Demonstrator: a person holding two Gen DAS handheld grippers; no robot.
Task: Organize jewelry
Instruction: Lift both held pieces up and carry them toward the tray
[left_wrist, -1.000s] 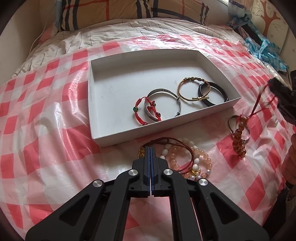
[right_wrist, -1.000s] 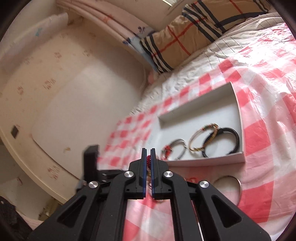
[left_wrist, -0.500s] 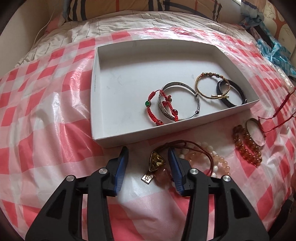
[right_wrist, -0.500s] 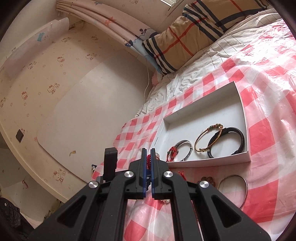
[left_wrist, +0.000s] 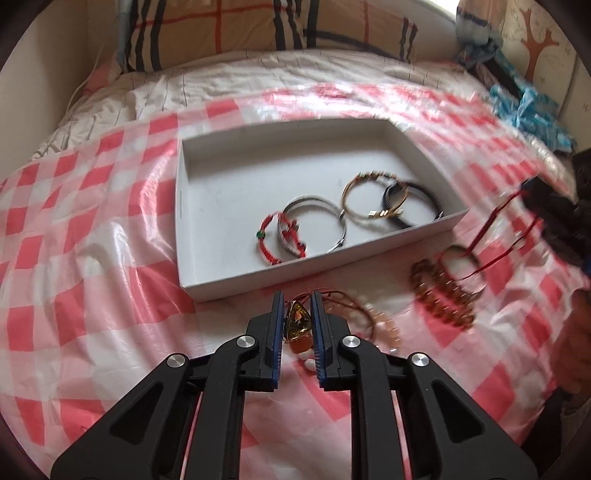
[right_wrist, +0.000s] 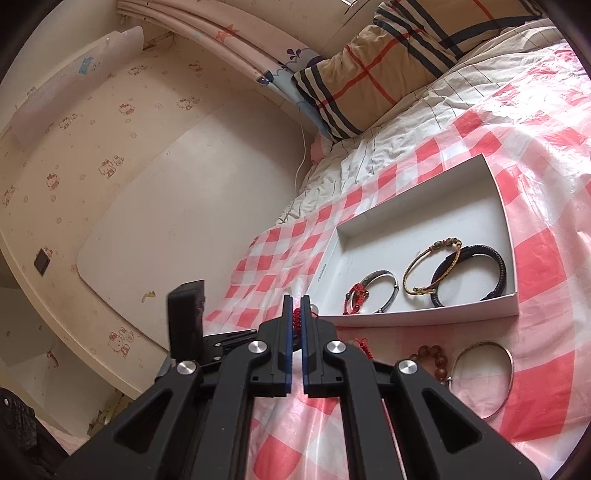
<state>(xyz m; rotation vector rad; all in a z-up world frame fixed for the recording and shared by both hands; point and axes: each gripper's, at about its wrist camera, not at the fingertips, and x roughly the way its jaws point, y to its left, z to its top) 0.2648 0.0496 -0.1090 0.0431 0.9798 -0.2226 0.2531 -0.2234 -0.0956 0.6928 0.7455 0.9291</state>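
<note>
On a red-checked plastic sheet (left_wrist: 92, 229), a white tray (left_wrist: 184, 254) holds four bracelets. The left gripper (left_wrist: 296, 314) has its fingers narrowly spaced around an amber pendant (left_wrist: 297, 320) before the tray; the right gripper (right_wrist: 294, 317) pinches a red cord bracelet (right_wrist: 296, 316).

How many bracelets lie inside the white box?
4: red cord at the left, silver bangle overlapping it, gold cord next, black band at the right.

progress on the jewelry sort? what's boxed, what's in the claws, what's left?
Done: four bracelets lie in the white box. In hand: left claw closing around the amber pendant; right claw holds a red cord. Left: brown bead bracelet, silver bangle, pale beads.
</note>
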